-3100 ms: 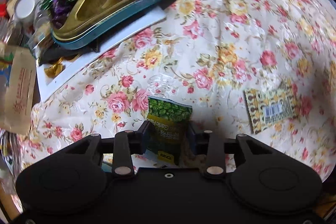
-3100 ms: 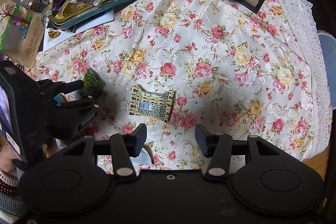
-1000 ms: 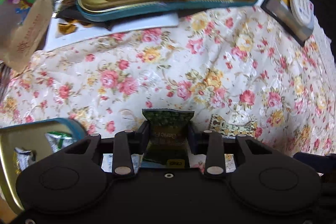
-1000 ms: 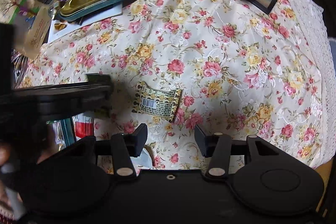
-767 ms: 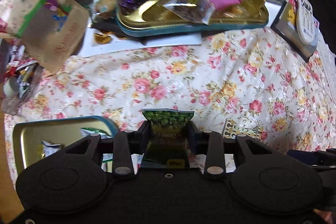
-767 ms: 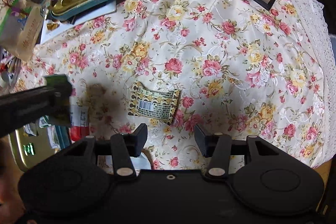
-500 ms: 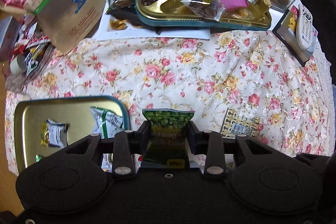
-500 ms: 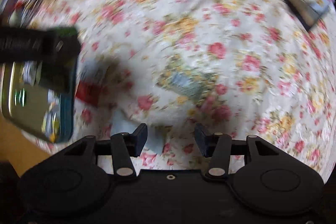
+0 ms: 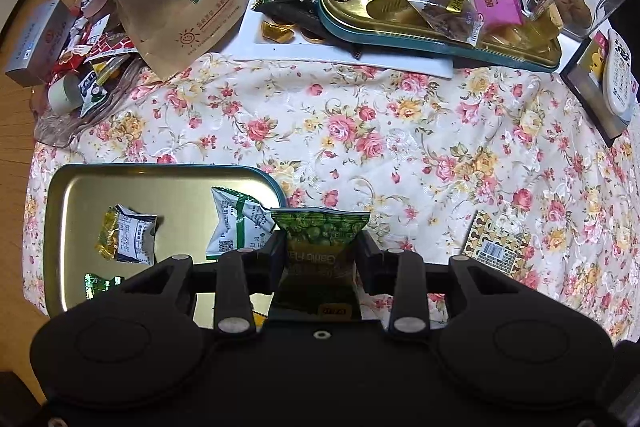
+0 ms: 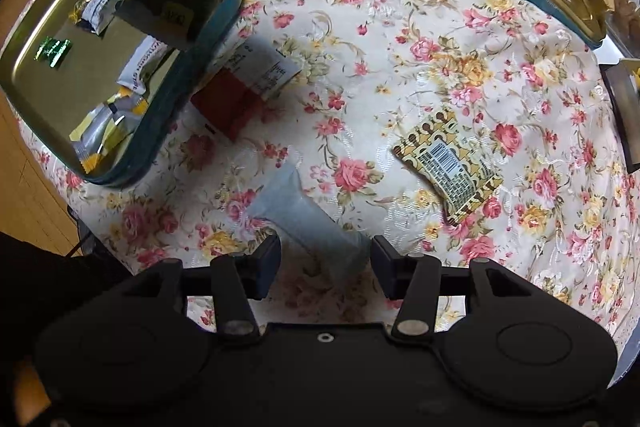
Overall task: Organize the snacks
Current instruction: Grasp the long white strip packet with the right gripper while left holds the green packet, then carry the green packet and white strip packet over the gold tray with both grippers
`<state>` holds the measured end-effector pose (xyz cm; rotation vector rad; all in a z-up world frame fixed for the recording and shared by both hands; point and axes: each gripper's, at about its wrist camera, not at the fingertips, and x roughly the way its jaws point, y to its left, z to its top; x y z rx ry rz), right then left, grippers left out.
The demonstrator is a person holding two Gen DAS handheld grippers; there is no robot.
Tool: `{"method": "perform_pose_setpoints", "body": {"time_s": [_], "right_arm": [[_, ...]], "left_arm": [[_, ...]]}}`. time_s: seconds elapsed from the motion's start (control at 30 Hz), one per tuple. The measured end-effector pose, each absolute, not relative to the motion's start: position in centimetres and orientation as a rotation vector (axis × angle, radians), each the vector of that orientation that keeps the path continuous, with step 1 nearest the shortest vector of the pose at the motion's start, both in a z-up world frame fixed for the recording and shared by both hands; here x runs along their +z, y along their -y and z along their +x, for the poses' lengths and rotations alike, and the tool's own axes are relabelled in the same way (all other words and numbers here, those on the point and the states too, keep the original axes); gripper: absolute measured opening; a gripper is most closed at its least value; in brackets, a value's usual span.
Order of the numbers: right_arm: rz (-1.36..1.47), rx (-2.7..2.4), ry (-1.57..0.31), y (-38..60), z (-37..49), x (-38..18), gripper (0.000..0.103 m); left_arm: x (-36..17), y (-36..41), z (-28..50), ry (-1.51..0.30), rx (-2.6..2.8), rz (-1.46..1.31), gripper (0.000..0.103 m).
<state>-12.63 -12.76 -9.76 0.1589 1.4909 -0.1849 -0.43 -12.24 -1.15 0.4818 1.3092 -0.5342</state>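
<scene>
Gold tray now below tongs.

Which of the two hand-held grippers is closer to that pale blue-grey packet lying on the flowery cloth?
The right hand-held gripper: the pale blue-grey packet lies just ahead of its open fingers. The left hand-held gripper, clamping a green snack bag, sits by the gold tray.

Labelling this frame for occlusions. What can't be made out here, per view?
- Left wrist: lower part of the green snack packet, behind the left gripper body.
- Left wrist: near end of the gold tray, behind the same body.
- Right wrist: near end of the pale blue packet, between the right gripper fingers.
- Right wrist: the red and white packet, shadowed and blurred, label unreadable.
</scene>
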Motion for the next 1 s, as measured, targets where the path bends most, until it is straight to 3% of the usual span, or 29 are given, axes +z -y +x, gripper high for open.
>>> {"method": "perform_pose_setpoints", "body": {"time_s": [0.2, 0.3, 0.43, 1.0], "right_arm": [[0.166, -0.203, -1.516, 13.0, -12.4, -11.0, 0.05], [0.186, -0.213, -1.551, 13.0, -12.5, -11.9, 0.032], [0.177, -0.227, -1.555, 12.9, -12.6, -12.2, 0.026], [0.616, -0.414, -1.488, 20.7, -12.1, -7.9, 0.025]], "left_arm": [[-1.1, 12.5, -0.8, -1.304, -0.548, 0.49, 0.045], [-1.1, 12.5, -0.7, -1.309, -0.544, 0.489, 0.045], [-1.1, 12.4, -0.5, -1.312, -0.54, 0.483, 0.045], [-0.2, 9.8, 1.8, -1.315, -0.487, 0.398, 0.045]]}}
